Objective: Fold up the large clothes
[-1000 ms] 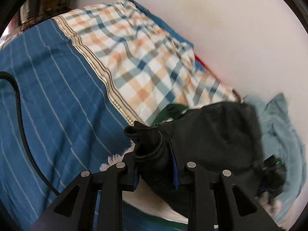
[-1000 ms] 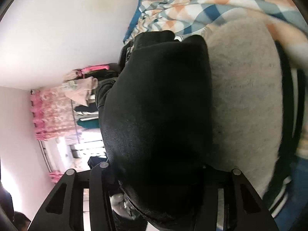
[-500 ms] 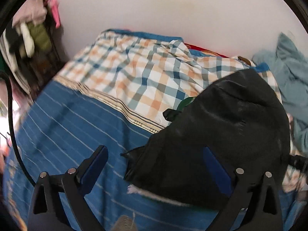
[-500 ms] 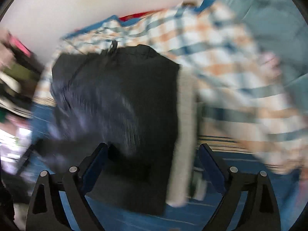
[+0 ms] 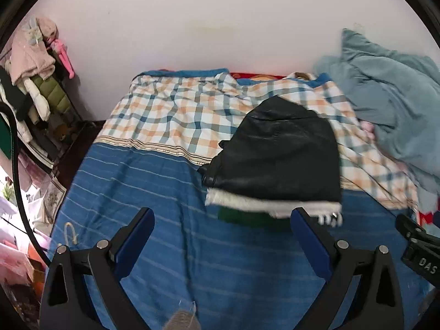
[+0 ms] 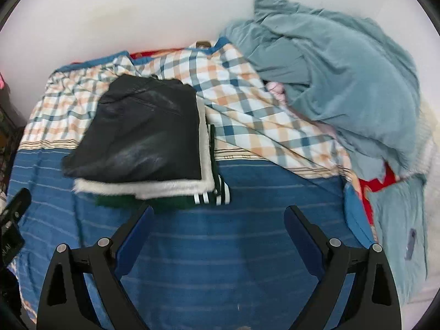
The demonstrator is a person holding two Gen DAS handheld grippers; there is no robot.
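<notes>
- The folded black garment (image 5: 280,159) lies on the bed (image 5: 143,192), straddling the seam where the blue striped cover meets the checked sheet (image 5: 176,115), toward the wall-side edge of the bed.
- It tops a small stack: a white fleecy layer (image 6: 143,187) pokes out under it, and a green piece with white stripes (image 6: 211,195) lies beneath that.
- The left gripper (image 5: 221,236) has its fingers spread wide with nothing between them; the stack sits ahead of it, off toward its right finger.
- The right gripper (image 6: 218,233) is likewise spread wide and empty; the stack lies ahead and toward its left finger, not touching it.
- So the stack sits between the two hands, neither clearly nearer.
- The garment's long axis runs roughly from the near edge of the bed toward the wall.
- A crumpled blue-grey pile (image 6: 343,82) fills the bed's far right corner; judged from the task, it is the likely next piece, and the right hand looks nearer to it.
</notes>
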